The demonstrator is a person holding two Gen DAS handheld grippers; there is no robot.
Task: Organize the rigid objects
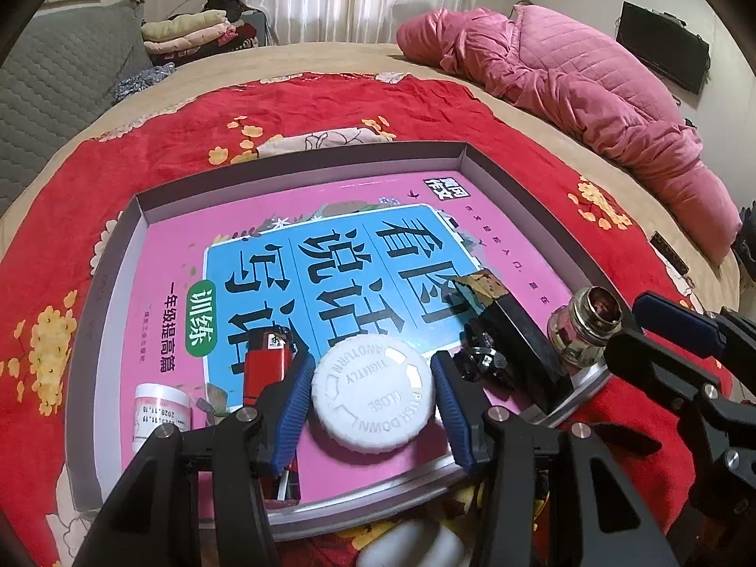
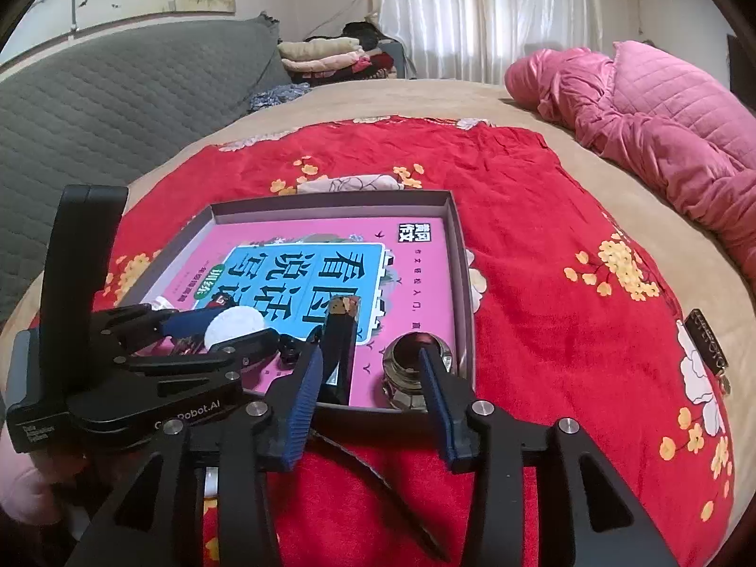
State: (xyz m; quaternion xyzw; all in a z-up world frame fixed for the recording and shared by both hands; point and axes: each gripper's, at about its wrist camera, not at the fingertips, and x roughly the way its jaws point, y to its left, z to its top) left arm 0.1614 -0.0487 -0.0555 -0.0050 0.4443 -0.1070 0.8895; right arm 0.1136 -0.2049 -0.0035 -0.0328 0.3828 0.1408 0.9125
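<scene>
A shallow grey box (image 1: 293,157) on the red blanket holds a pink book (image 1: 179,255). Over the book's near edge my left gripper (image 1: 373,363) is shut on a white screw cap (image 1: 373,401), one blue pad against each side; what is under the cap is hidden. Beside it lie a red lighter (image 1: 267,368), a black block with a gold end (image 1: 512,330) and a small glass jar (image 1: 586,326). In the right wrist view my right gripper (image 2: 369,353) is open at the box's near right corner. The glass jar (image 2: 406,368) stands between its fingers, close to the right pad (image 2: 437,387).
A small white-and-pink pot (image 1: 160,411) stands at the box's near left. A white object (image 1: 411,543) lies on the blanket below the box. A dark strap (image 2: 378,472) lies under my right gripper. A pink quilt (image 2: 661,123) is heaped at the far right, and a grey headboard (image 2: 118,94) stands to the left.
</scene>
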